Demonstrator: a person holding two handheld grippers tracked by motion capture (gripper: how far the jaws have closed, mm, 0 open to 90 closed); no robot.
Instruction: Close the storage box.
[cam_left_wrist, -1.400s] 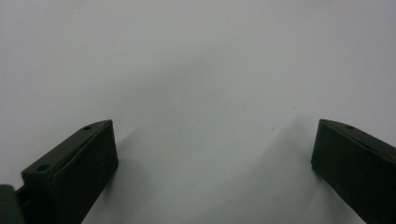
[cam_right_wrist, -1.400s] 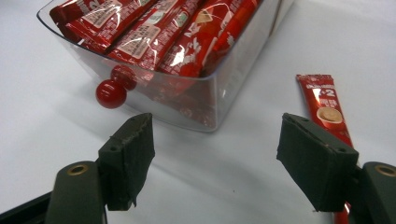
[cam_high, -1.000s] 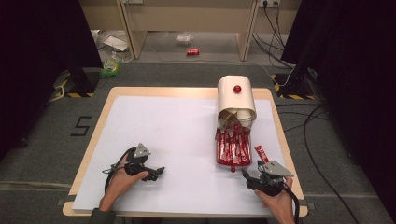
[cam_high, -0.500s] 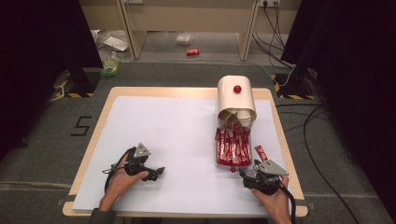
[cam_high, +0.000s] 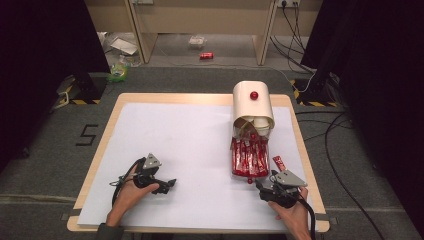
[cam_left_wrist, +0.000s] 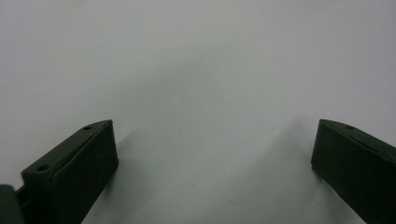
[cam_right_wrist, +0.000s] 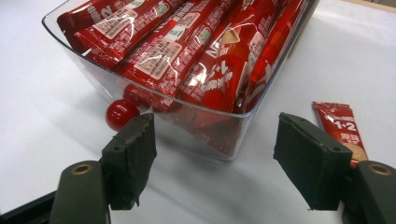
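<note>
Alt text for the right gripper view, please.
The open right gripper faces a clear tray packed with red sachets. A red ball sits at the tray's front wall, and one loose sachet lies on the white table.

The right gripper (cam_high: 264, 189) has crept toward ten o'clock, nearer the clear tray (cam_high: 249, 172) of red packets (cam_high: 248, 156). Its jaws now stand just short of the tray's near wall.

Both grippers black w/ square matte jaw pads, screw holes; right gripper (cam_high: 263, 190) and left gripper (cam_high: 167, 186) each wore a grey 3-cornered plate, trailed black cable.
</note>
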